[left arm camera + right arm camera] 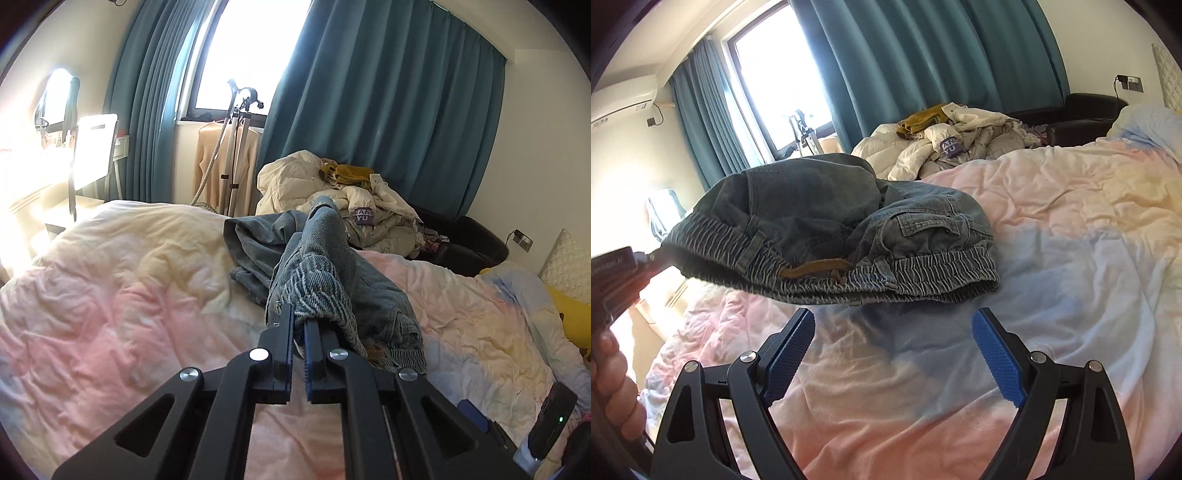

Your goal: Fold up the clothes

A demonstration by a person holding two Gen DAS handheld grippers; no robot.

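Observation:
A pair of blue denim trousers point(325, 266) with an elastic waistband lies bunched on the pastel bedspread point(122, 280). My left gripper point(300, 321) is shut on the waistband's edge and holds that end lifted off the bed. In the right wrist view the trousers point(820, 218) hang raised at their left end, with a brown drawstring at the waistband point(923, 273). My right gripper point(894, 323) stands open just in front of the waistband, with nothing between its blue pads point(995, 354). A hand point(613, 376) with the left gripper's body shows at the left edge.
A heap of pale jackets and other clothes point(354, 199) is piled beyond the bed's far side, in front of teal curtains point(388, 103). A black seat point(469, 240) stands to its right. A yellow soft thing point(569, 314) and a pillow point(565, 258) lie at the right. A garment stand point(236, 147) is by the window.

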